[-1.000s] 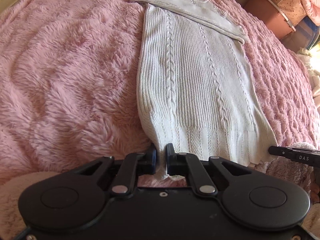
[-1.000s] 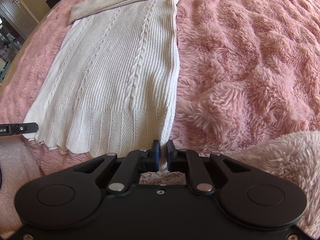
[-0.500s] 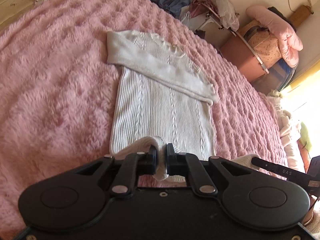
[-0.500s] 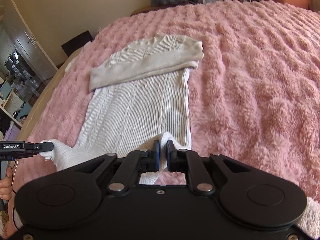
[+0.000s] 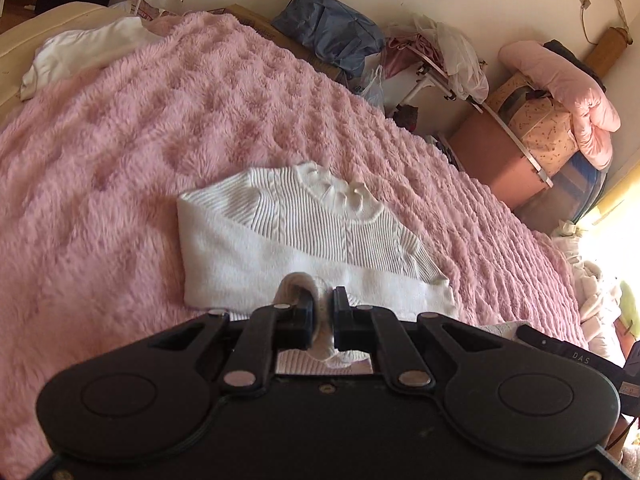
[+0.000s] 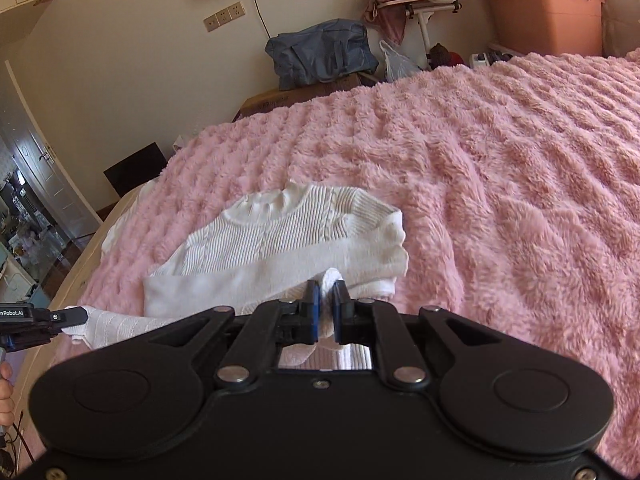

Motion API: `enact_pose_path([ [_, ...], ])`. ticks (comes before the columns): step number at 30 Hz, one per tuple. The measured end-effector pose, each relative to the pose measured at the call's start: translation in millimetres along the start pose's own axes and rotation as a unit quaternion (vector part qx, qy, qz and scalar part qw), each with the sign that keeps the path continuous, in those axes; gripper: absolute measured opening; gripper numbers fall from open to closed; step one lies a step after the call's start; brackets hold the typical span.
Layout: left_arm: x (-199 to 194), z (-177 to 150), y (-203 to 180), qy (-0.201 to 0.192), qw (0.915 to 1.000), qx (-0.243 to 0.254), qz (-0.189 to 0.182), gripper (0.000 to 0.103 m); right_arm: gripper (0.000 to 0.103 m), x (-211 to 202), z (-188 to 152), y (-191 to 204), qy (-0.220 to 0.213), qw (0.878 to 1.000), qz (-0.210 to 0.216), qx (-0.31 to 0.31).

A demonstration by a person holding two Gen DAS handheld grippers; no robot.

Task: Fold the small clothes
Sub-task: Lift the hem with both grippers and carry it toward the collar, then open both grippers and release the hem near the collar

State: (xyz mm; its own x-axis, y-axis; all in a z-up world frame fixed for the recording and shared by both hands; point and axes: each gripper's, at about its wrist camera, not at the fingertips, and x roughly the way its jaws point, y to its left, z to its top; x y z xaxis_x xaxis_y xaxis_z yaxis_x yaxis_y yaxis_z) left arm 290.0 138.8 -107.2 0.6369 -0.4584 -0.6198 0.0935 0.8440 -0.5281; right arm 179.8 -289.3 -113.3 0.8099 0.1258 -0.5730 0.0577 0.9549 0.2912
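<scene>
Sweater [image 5: 304,232]: sleeves lying folded across; left gripper [image 5: 322,312] and right gripper [image 6: 325,308] are clamping the hem, bottom-to-collar fold underway, unfinished.

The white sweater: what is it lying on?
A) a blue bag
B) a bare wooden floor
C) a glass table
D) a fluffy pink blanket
D: the sweater is spread on the fluffy pink blanket that covers the bed, with pink pile showing all around it.
</scene>
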Motion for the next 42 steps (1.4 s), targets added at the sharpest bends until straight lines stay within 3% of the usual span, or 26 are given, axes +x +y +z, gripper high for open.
enact_pose_path([
  [9, 93, 69, 23, 0.006, 0.9996, -0.013, 0.025, 0.006, 0.008, 94, 51, -6, -0.001, 1.000, -0.012, 0.005],
  [20, 179, 81, 49, 0.031, 0.9968, -0.022, 0.070, 0.007, 0.008, 183, 56, -29, 0.041, 0.996, -0.038, 0.067],
  [23, 181, 79, 54, 0.021, 0.9949, -0.024, 0.096, 0.029, 0.009, 196, 54, -33, 0.051, 0.996, -0.040, 0.067],
  [24, 177, 80, 53, 0.011, 0.9937, -0.020, 0.110, 0.040, 0.011, 196, 54, -34, 0.044, 0.996, -0.045, 0.064],
  [26, 164, 83, 49, -0.008, 0.9912, -0.002, 0.132, 0.041, 0.025, 192, 56, -37, 0.034, 0.996, -0.058, 0.061],
  [27, 156, 83, 47, -0.015, 0.9918, 0.005, 0.127, 0.041, 0.037, 186, 58, -39, 0.025, 0.996, -0.060, 0.063],
  [28, 147, 82, 44, -0.021, 0.9929, 0.012, 0.116, 0.041, 0.044, 179, 59, -40, 0.018, 0.996, -0.056, 0.062],
  [33, 114, 58, 22, -0.026, 0.9958, 0.072, 0.050, 0.043, 0.044, 144, 55, -20, 0.004, 1.000, -0.005, -0.004],
  [38, 125, 26, 9, 0.017, 0.9931, 0.106, 0.048, 0.044, 0.043, 139, 39, 11, 0.022, 0.996, 0.014, -0.088],
  [42, 145, 10, 15, 0.039, 0.9928, 0.095, 0.061, 0.044, 0.042, 151, 32, 22, 0.034, 0.992, -0.013, -0.123],
])
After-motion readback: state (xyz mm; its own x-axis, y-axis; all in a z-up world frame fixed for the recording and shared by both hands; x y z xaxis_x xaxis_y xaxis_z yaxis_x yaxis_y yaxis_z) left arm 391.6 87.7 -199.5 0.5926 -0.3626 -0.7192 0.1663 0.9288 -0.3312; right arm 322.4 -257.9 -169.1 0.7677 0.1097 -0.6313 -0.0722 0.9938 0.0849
